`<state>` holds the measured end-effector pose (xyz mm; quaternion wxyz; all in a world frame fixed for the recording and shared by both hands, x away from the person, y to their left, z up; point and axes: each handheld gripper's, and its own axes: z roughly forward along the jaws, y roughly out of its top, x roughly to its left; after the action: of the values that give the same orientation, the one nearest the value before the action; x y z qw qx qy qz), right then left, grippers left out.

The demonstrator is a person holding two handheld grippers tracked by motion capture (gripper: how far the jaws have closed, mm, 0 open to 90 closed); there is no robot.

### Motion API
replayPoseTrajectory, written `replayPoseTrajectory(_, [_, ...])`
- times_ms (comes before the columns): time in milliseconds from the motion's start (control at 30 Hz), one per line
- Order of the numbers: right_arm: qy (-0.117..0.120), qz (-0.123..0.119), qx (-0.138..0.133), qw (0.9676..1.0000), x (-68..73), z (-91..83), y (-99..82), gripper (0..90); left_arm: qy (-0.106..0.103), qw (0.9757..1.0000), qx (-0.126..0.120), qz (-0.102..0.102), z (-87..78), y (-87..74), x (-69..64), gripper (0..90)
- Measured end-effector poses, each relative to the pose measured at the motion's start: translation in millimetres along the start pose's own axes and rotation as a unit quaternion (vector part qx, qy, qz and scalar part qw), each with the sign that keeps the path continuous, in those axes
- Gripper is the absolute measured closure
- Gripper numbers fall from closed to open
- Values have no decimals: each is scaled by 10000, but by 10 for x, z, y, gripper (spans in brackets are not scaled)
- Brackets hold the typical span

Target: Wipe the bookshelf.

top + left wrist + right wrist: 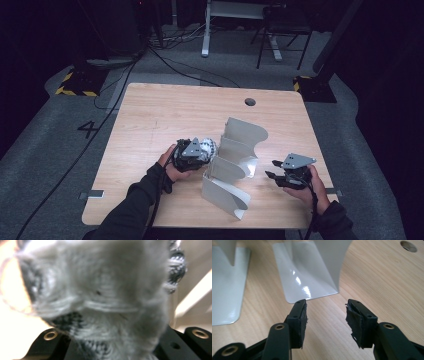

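A grey, white and black knitted bundle (pixel 105 290) bulges close to the camera in the left gripper view, above its own black jaws. In the high view my left gripper (pixel 204 150) is shut on this bundle (pixel 210 146), just left of a white metal rack (pixel 235 165) with several curved upright dividers. The bundle sits against the rack's left side. My right gripper (pixel 273 169) hovers low to the right of the rack, open with nothing between its fingers. In the right gripper view the gripper (pixel 326 302) points at the glossy edge of the rack's base plate (pixel 307 277).
The wooden table (pixel 160 115) has a round cable hole (pixel 250 102) near its far right. A second base plate (pixel 227 290) lies to the left in the right gripper view. Beyond the table are cables, a desk frame and a chair (pixel 280 30) on grey floor.
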<state>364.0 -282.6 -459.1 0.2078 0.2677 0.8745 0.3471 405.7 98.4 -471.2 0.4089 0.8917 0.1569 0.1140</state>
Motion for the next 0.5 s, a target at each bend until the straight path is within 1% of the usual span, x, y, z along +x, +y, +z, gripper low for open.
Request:
replayPoseTrajectory(33, [-1, 67, -16, 10000, -24, 9, -16, 500, -43, 10000, 41, -75, -2, -42, 13, 775])
replayPoseTrajectory(100, [-81, 220, -59, 9997, -78, 42, -54, 481, -136, 9996, 215, -125, 1, -103, 5, 775])
replayPoseTrajectory(167, [-69, 326, -47, 9994, -126, 67, -83, 475, -255, 9987, 428, -100, 28, -158, -25, 775])
replayPoseTrajectory(233, [-140, 429, -57, 9990, -162, 89, -103, 459, -237, 9978, 612, 16, 54, -201, -79, 775])
replayPoseTrajectory(300, [-126, 572, -67, 9983, -198, 109, -123, 456, -255, 9977, 622, -6, 45, -203, -116, 775])
replayPoseTrajectory(433, [-138, 629, -44, 9979, -210, 149, -135, 434, -235, 9973, 694, 108, -35, -223, -206, 778])
replayPoseTrajectory(500, [-105, 708, -4, 9974, -206, 192, -152, 432, -198, 9980, 596, 108, -109, -227, -245, 778])
